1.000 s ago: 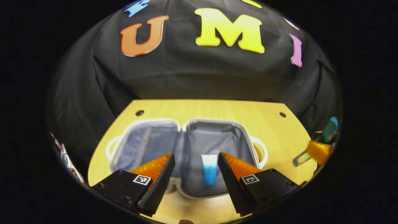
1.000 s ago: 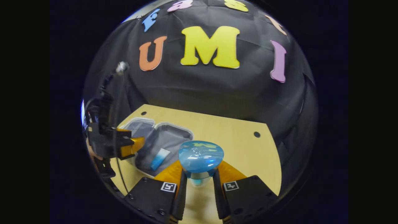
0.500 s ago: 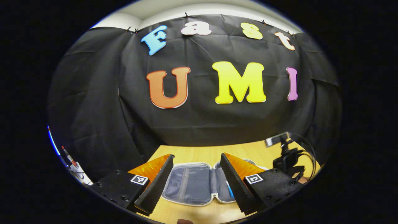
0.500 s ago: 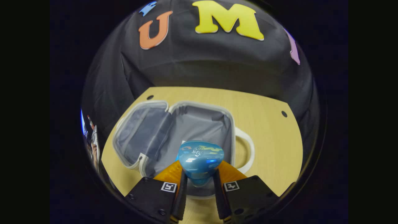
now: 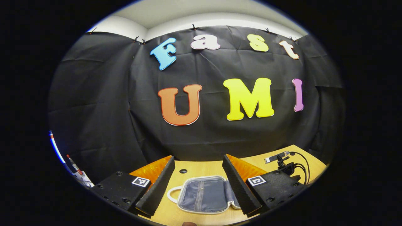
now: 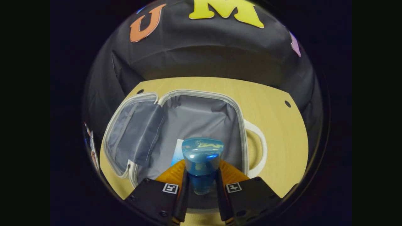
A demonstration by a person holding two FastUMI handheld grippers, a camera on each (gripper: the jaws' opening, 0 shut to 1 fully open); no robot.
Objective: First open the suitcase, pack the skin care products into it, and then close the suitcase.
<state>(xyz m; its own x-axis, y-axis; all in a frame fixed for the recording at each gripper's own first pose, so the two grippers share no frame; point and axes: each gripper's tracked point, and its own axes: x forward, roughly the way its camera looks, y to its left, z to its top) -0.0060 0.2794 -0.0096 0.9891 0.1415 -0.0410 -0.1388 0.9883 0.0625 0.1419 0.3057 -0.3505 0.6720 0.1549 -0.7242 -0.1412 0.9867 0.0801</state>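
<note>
Right claw [image 6: 201,183]: pinches a blue bottle [image 6: 202,163], lower centre, over the open suitcase [image 6: 201,122].
Left claw [image 5: 198,182]: spread, empty, above the table [image 5: 201,166].

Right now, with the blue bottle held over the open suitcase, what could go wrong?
1. The right hand-held gripper pinches the blue bottle low, with its big cap above the fingers; it might tip or slip when let go.
2. A blue-and-white tube already lies in the suitcase right behind the bottle, so the bottle could land on it.
3. The left hand-held gripper is open and off the suitcase, so the case might slide.
</note>
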